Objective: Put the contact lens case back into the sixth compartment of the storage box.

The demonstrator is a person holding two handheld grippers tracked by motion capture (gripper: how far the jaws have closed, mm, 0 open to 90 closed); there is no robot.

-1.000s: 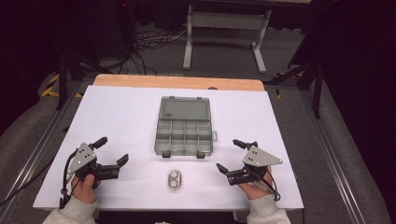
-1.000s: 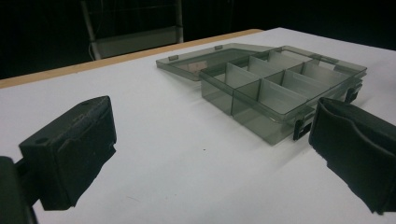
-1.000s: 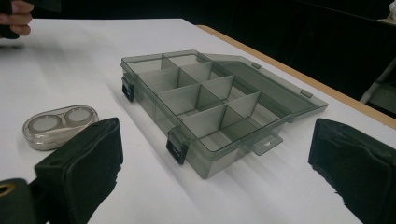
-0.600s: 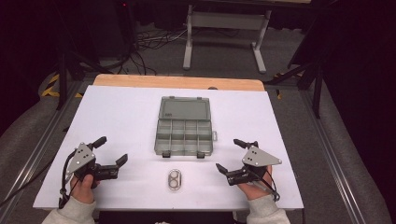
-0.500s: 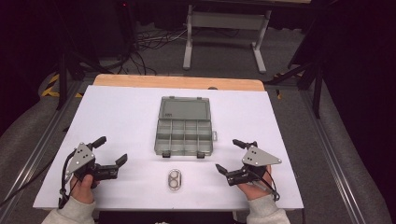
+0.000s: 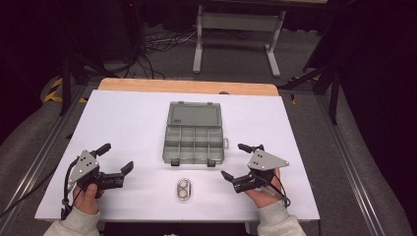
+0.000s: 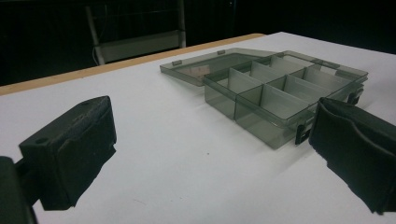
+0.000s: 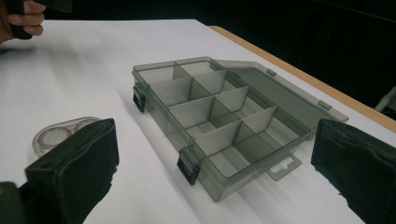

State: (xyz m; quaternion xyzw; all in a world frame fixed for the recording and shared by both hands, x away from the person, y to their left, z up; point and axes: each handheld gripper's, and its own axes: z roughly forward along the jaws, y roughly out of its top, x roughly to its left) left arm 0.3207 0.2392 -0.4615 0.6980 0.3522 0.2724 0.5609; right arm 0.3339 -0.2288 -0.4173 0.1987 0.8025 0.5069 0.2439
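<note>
Two hand-held grippers are being held over the white desk [image 6: 123, 123], one at each side of its near part. At the left, the left hand-held gripper [image 6: 117, 158] is being gripped in the person's left hand [image 6: 87, 194]; its jaws are being kept wide apart with nothing between them, and nothing is being touched by them. In the left gripper view the two black padded jaws are being shown far apart, with bare desk lying between them.

Between the two hand-held grippers, at the near edge of the desk, a small clear oval case [image 6: 185, 189] is lying flat, with two round shapes being seen through it. Just beyond it, at the middle of the desk, a smoky grey compartment box [image 6: 195, 144] is standing open, well apart from both hand-held grippers. Its lid [image 6: 195, 116] is being laid back flat on the desk on the far side, and its tray is being divided by thin walls into two rows of compartments. Two dark latches are being shown on its near wall, and a small hanging tab is sticking out at its right end.

At the right, the right hand-held gripper [image 6: 235, 160] is being gripped in the right hand [image 6: 263, 194]. Its jaws have just been opening and are now being held wide, with nothing between them and nothing touched.
</note>
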